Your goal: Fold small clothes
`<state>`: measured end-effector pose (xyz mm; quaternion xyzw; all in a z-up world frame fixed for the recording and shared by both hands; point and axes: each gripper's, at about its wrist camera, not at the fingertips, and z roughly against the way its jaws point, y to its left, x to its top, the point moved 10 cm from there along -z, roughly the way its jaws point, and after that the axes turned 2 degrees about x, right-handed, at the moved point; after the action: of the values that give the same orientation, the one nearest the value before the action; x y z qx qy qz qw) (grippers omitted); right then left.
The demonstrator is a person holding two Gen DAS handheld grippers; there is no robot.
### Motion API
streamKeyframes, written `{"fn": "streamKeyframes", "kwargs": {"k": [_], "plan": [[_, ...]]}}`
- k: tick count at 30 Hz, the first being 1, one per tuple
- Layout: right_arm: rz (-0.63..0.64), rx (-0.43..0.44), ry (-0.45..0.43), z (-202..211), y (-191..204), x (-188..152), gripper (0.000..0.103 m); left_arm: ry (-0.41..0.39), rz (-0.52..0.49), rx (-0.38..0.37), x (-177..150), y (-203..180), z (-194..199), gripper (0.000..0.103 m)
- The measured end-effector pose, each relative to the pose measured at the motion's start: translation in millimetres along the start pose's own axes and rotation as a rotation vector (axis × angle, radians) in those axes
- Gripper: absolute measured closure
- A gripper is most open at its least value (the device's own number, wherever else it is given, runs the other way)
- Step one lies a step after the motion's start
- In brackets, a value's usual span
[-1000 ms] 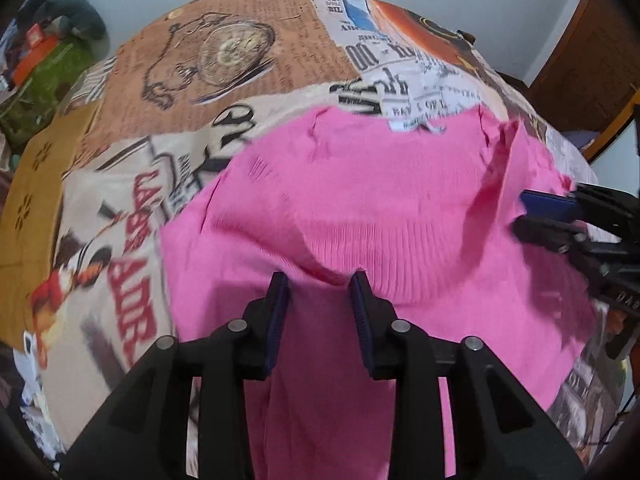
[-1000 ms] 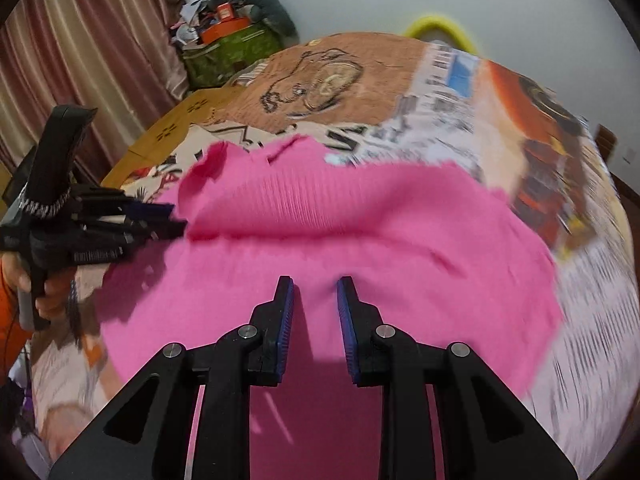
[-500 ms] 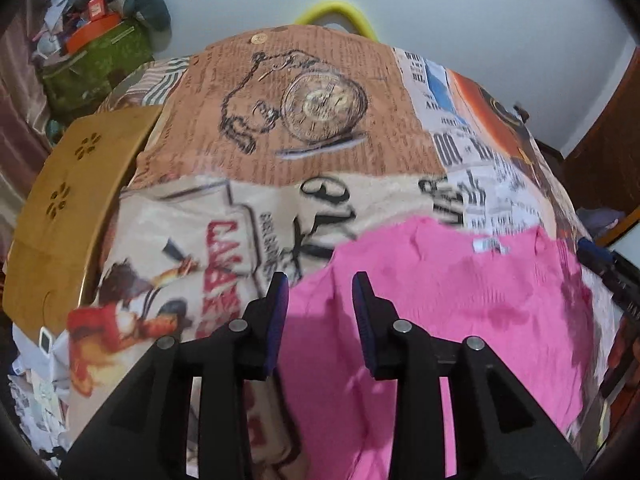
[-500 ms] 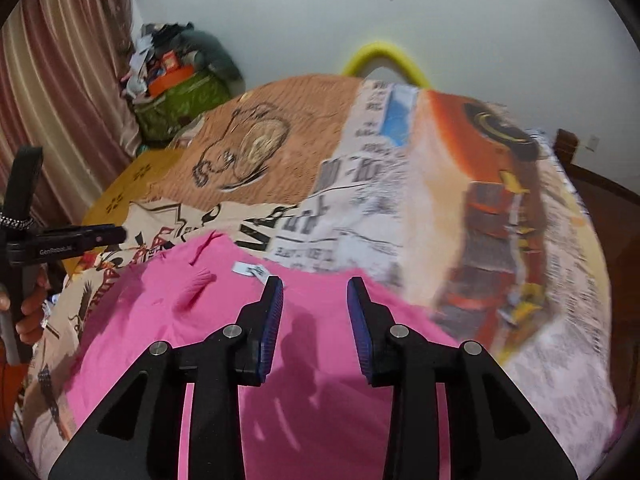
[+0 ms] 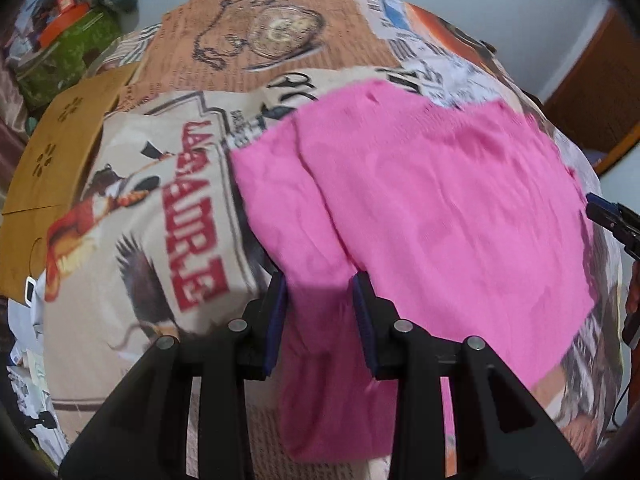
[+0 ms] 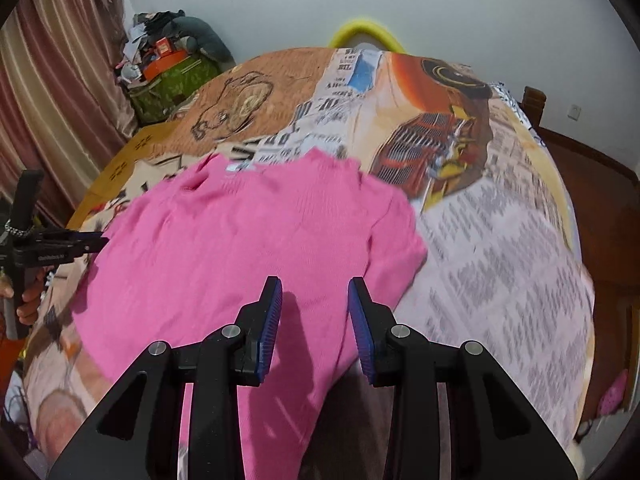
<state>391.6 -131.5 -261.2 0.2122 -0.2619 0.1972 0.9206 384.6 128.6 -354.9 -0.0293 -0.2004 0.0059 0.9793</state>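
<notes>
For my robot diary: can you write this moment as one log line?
task: fold clothes | sweater: pink, spread on bed | left gripper: open, over sleeve | right gripper: open, over sweater

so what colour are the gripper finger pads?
Dark blue, ribbed; clearest in the right wrist view on the right gripper pads.

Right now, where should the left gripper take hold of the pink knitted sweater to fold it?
Probably the long sleeve strip of the pink knitted sweater lying along its left side, next to the left gripper. Come from the near edge, pinching the strip across its width: it lies flat and separate from the body panel on the printed bedspread, so it lifts without dragging the rest.
</notes>
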Motion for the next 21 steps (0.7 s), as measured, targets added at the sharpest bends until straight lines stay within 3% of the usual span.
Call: {"fn": "streamKeyframes", "kwargs": {"k": [3,9,14,19,21], "plan": [[0.037,-0.006,0.006,-0.3,9.1,-14.3,0.06,0.003,-0.025,0.014,-6.8,-5.3,-1.4,0.069],[0.061,-0.024,0.043,-15.3,12.7,-33.1,0.059,-0.013,-0.019,0.014,-8.8,-11.5,7.0,0.069],[0.084,-0.047,0.035,-15.0,15.2,-37.0,0.059,-0.072,-0.02,0.052,-7.8,-10.1,31.4,0.069],[0.085,-0.049,0.034,-13.8,17.5,-40.6,0.059,-0.07,-0.015,0.116,-10.5,-5.0,32.7,0.069],[0.077,-0.042,0.032,-13.3,17.9,-41.7,0.059,-0.088,0.0,0.117,-10.3,-4.2,34.1,0.074]]}}
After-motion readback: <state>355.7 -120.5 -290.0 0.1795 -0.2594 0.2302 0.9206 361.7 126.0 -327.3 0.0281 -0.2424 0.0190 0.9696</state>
